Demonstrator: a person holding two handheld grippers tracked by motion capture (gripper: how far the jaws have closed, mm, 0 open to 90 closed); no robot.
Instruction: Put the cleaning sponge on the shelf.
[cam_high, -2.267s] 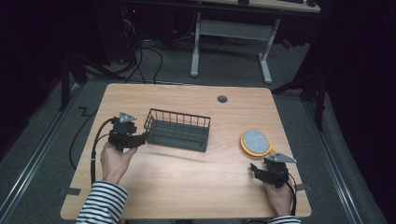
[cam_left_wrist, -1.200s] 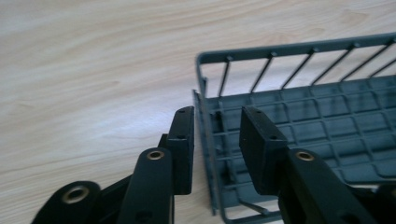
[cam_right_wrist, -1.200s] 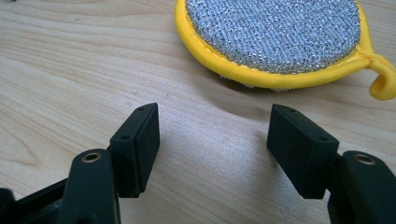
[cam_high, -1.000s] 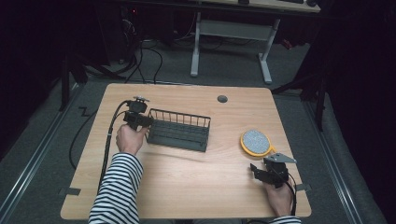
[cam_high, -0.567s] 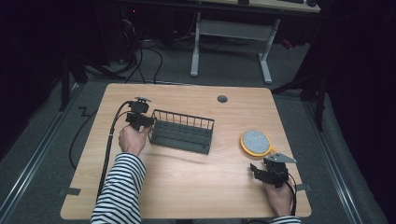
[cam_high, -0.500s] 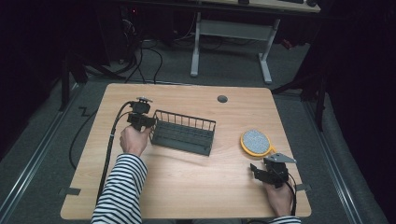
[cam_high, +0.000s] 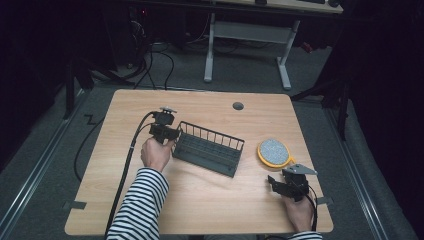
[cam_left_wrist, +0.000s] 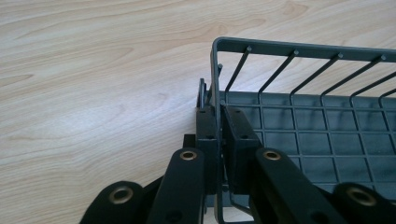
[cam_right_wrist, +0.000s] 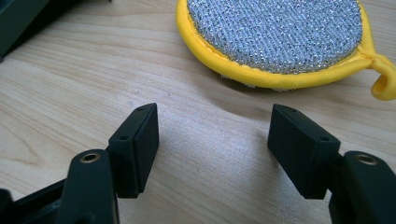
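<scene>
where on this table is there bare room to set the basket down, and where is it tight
Bare wood runs along the near edge of the table between the two forearms, and across the far strip around the cable hole. It is tight between the basket and the yellow scrubber, with the right gripper just in front of it.

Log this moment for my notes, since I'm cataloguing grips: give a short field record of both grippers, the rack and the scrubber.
left gripper: shut on the end wall of the wire rack, jaws just closed
wire rack: dark grey, on the table, turned at a slant
right gripper: open, holding nothing, near the table's right front
scrubber: round, silver mesh with yellow rim and loop, lying flat just ahead of the right gripper, untouched
</scene>
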